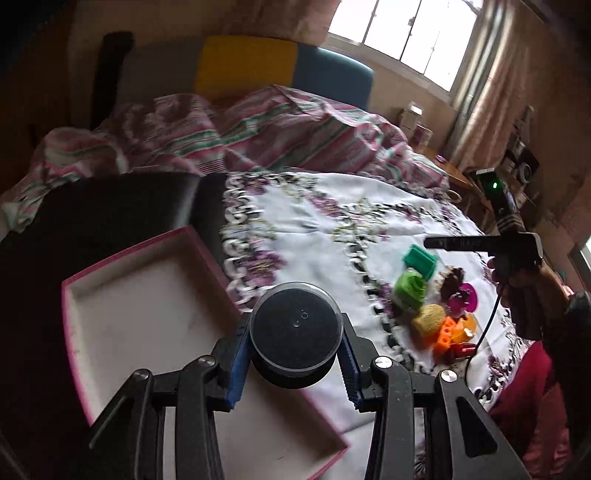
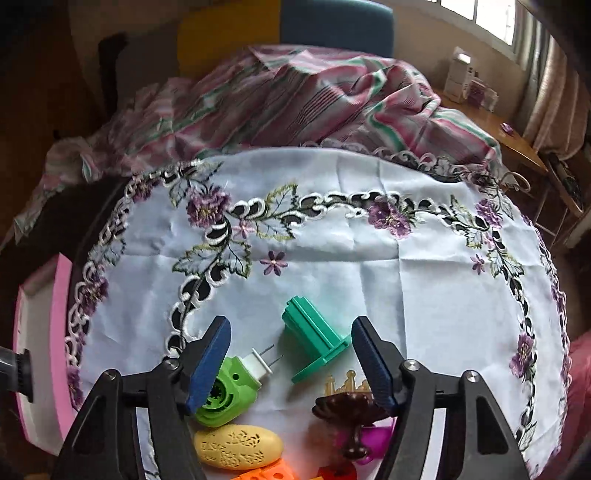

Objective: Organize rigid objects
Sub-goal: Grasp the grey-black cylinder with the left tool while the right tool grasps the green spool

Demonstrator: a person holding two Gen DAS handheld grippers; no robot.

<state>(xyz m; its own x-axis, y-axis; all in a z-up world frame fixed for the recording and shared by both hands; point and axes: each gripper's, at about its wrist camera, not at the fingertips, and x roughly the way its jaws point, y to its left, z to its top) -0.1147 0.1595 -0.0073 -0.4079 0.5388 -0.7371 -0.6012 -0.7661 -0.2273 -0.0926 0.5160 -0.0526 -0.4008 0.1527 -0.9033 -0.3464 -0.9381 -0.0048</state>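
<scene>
My left gripper (image 1: 295,334) is shut on a round black container with a clear lid (image 1: 295,325), held above the right edge of an open pink box (image 1: 147,302) with a white inside. My right gripper (image 2: 290,350) is open over a cluster of small objects on the floral cloth (image 2: 332,240): a teal plastic piece (image 2: 314,339) between the fingers, a light green plug-in device (image 2: 229,387), a yellow oval case (image 2: 238,446), a brown hair clip (image 2: 351,413), orange pieces (image 2: 266,474) and a magenta piece (image 2: 376,439). The same cluster (image 1: 428,302) and the right gripper (image 1: 480,243) show in the left wrist view.
A rumpled pink and green striped blanket (image 2: 295,99) lies behind the cloth. A dark surface (image 1: 92,214) lies under the box. A wooden side table (image 2: 498,136) with small items stands at the right, below a window (image 1: 406,33).
</scene>
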